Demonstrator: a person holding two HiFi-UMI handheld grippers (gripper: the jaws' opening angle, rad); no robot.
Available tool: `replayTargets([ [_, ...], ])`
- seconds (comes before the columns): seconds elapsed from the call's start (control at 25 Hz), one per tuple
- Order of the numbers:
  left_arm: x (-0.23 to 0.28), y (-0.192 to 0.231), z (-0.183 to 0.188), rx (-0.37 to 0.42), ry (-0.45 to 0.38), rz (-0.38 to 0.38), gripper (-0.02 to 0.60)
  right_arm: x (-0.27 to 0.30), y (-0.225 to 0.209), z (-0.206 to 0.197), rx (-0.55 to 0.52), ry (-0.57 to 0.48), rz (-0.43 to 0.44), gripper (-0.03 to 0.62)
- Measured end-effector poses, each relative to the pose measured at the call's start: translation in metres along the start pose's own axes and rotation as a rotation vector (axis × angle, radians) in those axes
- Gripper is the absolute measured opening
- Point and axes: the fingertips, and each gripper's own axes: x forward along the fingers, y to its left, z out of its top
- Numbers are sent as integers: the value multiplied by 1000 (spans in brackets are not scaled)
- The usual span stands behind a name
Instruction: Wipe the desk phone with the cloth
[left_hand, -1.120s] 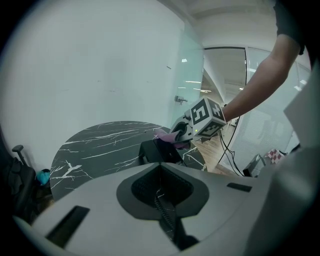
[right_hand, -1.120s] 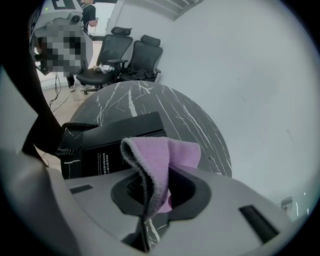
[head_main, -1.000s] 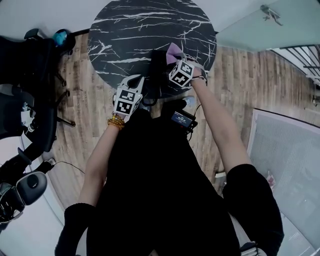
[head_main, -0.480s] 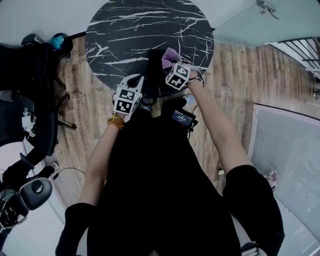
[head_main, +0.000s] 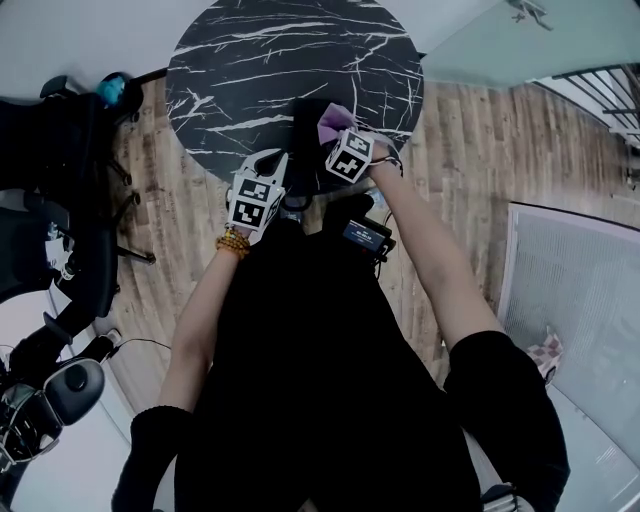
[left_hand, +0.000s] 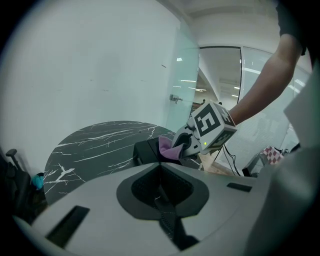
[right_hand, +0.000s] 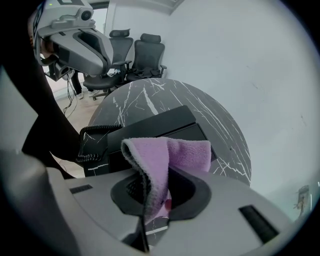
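Pinching a purple cloth (right_hand: 170, 155) in the right tool (right_hand: 150, 210), just before the black phone (right_hand: 150, 125). Keeping the left tool (left_hand: 162, 200) pressed together, seemingly empty. Working over a marbled counter (right_hand: 225, 130), with office chairs (right_hand: 145, 55) beyond.

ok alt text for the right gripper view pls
A purple cloth is pinched in the right gripper, held over a black desk phone with a coiled cord on a round dark marble table. Office chairs stand behind.
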Motion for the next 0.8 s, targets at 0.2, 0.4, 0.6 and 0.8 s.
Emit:
replayTargets([
  [0.2, 2, -4, 1, 7, 1, -9, 14, 3, 11, -2, -7, 11, 13, 60],
  [0.4, 4, -10, 3, 17, 2, -18, 14, 2, 20, -5, 5, 18, 28, 60],
  [0.6, 8, -12, 5, 25, 3, -31, 14, 3, 28, -4, 32, 20, 39, 58],
  [0.8, 9, -15, 4, 32, 11, -39, 14, 4, 38, -6, 47, 17, 50, 59],
])
